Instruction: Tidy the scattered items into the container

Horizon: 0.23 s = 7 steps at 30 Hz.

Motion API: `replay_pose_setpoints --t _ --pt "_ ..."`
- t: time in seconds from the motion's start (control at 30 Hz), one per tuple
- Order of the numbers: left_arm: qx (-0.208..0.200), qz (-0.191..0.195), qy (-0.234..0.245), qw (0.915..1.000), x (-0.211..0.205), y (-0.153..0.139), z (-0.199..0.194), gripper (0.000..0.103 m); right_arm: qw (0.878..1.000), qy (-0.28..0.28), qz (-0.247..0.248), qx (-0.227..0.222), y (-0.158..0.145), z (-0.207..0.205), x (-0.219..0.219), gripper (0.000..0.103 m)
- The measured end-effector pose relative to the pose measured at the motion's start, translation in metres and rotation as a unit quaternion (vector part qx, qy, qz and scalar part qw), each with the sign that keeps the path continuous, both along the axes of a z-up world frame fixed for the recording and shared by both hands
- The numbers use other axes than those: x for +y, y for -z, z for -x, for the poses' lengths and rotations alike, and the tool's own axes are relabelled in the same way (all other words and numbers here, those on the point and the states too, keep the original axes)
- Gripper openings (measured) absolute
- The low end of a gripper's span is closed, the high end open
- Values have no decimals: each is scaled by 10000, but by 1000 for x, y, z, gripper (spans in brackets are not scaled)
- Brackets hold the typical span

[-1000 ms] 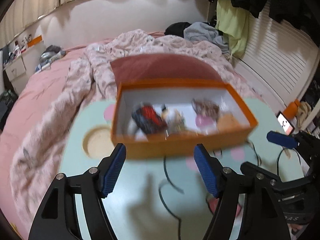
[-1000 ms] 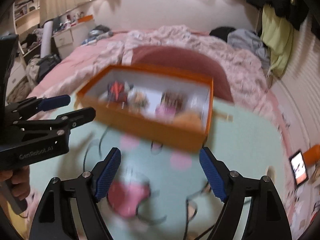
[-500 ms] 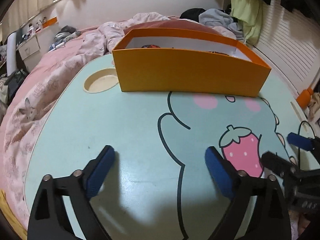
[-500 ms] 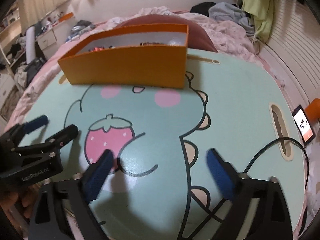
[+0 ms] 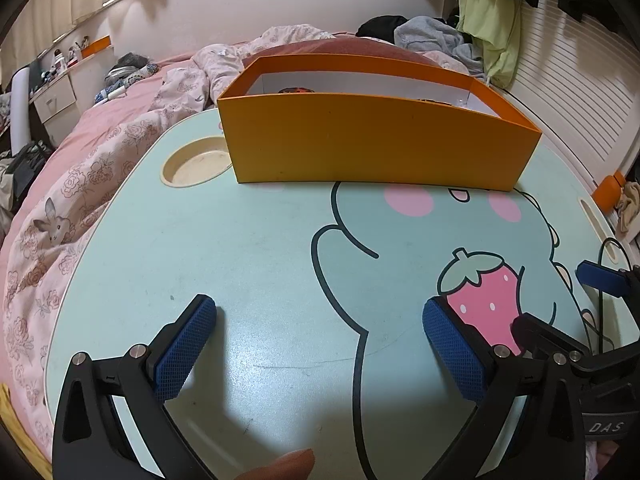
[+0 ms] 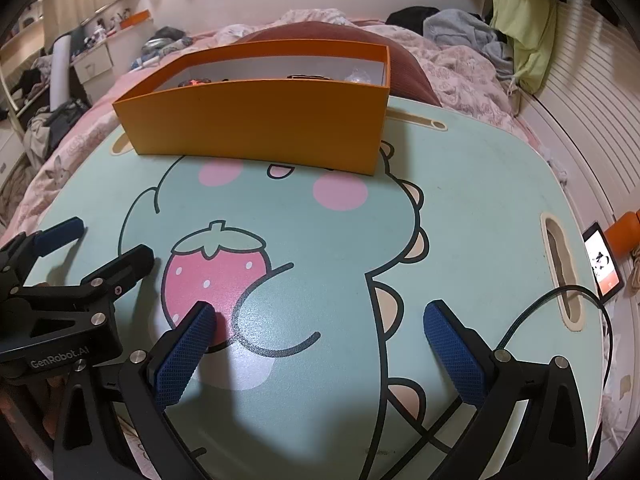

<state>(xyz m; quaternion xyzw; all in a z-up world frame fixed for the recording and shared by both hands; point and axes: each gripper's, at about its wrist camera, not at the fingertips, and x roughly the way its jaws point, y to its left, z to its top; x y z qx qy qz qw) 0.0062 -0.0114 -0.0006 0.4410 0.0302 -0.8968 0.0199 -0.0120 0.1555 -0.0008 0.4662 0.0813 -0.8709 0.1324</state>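
We hold the left gripper [image 5: 320, 344] and the right gripper [image 6: 320, 344] low over the mint desk [image 5: 248, 248], side by side. Both sets of jaws have just been opening and now stand spread wide with nothing between them. The orange container [image 5: 376, 148] sits at upper centre of both frames, well apart from the jaws and straight ahead of them, its long axis running left to right across each view. Small items [image 6: 192, 81] peek above its near wall; what they are we cannot tell. No loose item shows on the desk. We judge neither hand clearly nearer, and the tidying near or at its end.
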Motion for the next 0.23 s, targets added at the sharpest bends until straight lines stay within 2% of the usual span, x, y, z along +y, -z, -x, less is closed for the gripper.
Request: replay_pose_setpoints --t 0.23 --pt "5 9 -20 10000 2 0 0 103 10000 0 -1 1 0 0 0 103"
